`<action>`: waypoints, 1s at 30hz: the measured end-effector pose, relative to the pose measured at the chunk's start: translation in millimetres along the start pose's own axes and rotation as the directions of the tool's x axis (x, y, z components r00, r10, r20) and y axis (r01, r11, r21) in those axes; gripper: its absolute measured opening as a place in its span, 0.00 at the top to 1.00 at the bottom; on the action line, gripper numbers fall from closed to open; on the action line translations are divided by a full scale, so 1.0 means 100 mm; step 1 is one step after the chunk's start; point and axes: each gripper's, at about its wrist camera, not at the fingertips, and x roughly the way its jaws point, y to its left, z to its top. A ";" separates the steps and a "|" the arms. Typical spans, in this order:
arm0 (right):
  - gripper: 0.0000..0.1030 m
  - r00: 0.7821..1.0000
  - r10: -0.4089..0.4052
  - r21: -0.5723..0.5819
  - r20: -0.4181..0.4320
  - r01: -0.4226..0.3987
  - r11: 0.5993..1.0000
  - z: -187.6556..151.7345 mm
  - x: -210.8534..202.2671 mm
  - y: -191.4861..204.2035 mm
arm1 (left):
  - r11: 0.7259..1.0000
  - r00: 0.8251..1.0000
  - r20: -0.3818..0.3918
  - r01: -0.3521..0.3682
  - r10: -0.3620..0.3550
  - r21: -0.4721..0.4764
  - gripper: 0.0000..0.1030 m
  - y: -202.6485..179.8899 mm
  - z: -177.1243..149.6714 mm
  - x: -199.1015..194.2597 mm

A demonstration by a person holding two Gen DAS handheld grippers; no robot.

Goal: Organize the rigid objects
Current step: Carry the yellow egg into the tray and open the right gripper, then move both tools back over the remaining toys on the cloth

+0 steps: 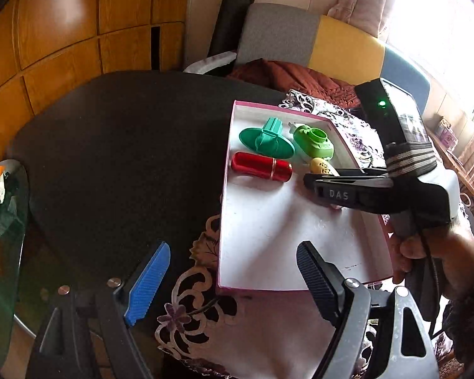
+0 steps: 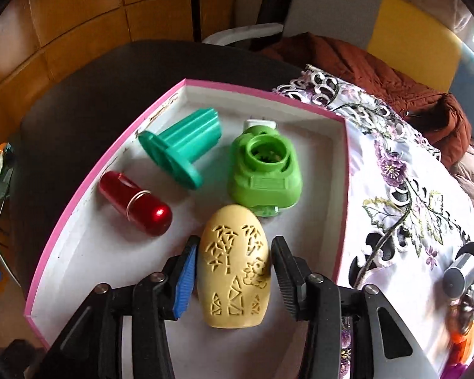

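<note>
Dark bench [image 1: 117,145] carries the pink-rimmed box [image 2: 101,170]. Right gripper [image 2: 232,271] straddles the carved egg [image 2: 233,268] at the box's 6 o'clock, contact unclear. Left gripper [image 1: 233,281] spread, empty. Risk: smooth egg rolls into the green holder [image 2: 264,173].

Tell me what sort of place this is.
Most likely a home living or dining room: a dark table partly covered by an embroidered floral tablecloth, wooden panelled cabinets behind it, and a cushioned seat with a rust-coloured jacket on it.
</note>
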 end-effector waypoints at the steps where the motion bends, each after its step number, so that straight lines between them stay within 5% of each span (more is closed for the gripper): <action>1: 0.44 1.000 0.002 -0.004 0.003 -0.002 1.000 -0.01 -0.02 -0.01 | 1.000 1.000 0.001 -0.001 0.001 0.000 0.19 0.00 0.00 0.01; 17: 0.30 0.985 -0.013 0.018 0.170 0.010 1.000 -0.21 -0.63 -0.13 | 0.999 1.000 0.021 -0.017 0.016 0.032 0.19 -0.11 -0.01 -0.09; 30: 0.28 0.965 -0.114 0.138 0.235 0.083 0.987 -0.51 -1.08 -0.78 | 0.996 0.999 0.029 -0.017 0.014 0.093 0.19 -0.33 -0.04 -0.18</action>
